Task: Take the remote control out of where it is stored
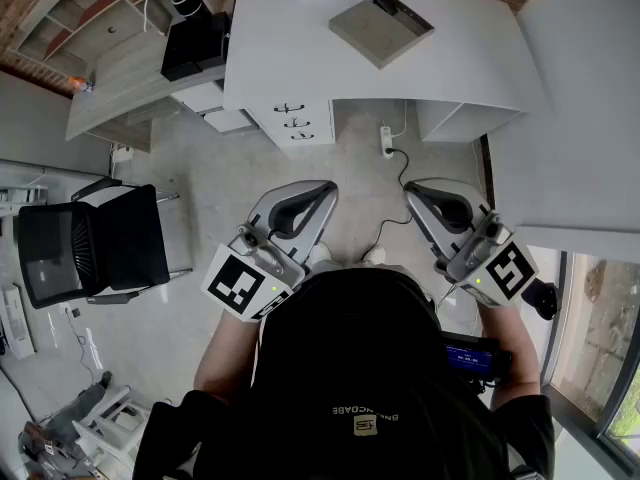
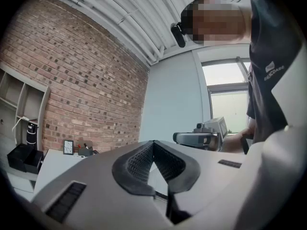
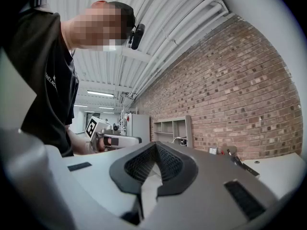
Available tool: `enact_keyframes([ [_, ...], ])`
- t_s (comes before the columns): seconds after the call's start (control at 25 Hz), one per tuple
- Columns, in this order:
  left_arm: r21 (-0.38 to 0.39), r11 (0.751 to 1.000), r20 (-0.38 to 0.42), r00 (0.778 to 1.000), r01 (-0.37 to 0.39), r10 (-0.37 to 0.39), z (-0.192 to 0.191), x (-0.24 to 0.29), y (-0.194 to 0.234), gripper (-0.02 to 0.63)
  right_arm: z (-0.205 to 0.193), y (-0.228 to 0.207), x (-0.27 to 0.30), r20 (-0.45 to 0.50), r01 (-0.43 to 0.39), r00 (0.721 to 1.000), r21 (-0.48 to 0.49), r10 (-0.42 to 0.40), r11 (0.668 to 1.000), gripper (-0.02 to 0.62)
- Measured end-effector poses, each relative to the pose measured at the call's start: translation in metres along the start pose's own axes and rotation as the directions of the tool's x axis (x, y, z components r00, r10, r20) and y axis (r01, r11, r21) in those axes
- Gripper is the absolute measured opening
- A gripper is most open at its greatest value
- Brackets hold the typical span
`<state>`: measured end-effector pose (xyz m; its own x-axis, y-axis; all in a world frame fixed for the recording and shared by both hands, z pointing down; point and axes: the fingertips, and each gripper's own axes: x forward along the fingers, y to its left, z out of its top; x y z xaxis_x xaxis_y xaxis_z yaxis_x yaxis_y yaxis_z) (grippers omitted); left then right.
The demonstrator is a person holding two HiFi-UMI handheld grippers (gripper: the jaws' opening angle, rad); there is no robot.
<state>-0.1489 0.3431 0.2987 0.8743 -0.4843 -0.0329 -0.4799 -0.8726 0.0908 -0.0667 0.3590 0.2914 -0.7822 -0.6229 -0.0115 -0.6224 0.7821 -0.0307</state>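
No remote control shows in any view. I hold both grippers level in front of my body, above the grey floor. In the head view my left gripper (image 1: pixel 322 190) is shut with nothing in it, and so is my right gripper (image 1: pixel 413 194). The left gripper view has its black ribbed pads meeting at the tip (image 2: pixel 153 143), empty. In the right gripper view the pads also touch at the tip (image 3: pixel 156 144), empty. Ahead stands a white desk (image 1: pixel 300 38) with a white drawer unit (image 1: pixel 293 123) under it, its three drawers closed.
A grey flat pad (image 1: pixel 380 30) lies on the desk, with small items along its far edge. A black office chair (image 1: pixel 100 243) stands at my left. Open shelves (image 1: pixel 95 8) line the brick wall. A power strip (image 1: pixel 387 140) and cable lie on the floor.
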Motion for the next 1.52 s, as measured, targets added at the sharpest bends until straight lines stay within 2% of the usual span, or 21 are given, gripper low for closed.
enact_keyframes([
  [0.6,-0.027,0.999,-0.012,1.0,-0.025,0.025,-0.005,-0.028,0.03,0.006,-0.007,0.008,0.022,-0.009,-0.008,1.0,0.032,0.008,0.999,0.006],
  [1.2,-0.092,0.995,-0.005,0.999,-0.036,0.035,-0.015,-0.082,0.089,0.006,-0.02,0.029,0.079,-0.058,0.035,0.998,0.043,-0.033,0.998,0.006],
  [1.52,-0.117,0.992,-0.015,0.999,-0.036,0.034,-0.027,-0.089,0.102,0.006,-0.027,0.023,0.088,-0.074,0.071,0.995,0.068,-0.066,0.995,0.006],
])
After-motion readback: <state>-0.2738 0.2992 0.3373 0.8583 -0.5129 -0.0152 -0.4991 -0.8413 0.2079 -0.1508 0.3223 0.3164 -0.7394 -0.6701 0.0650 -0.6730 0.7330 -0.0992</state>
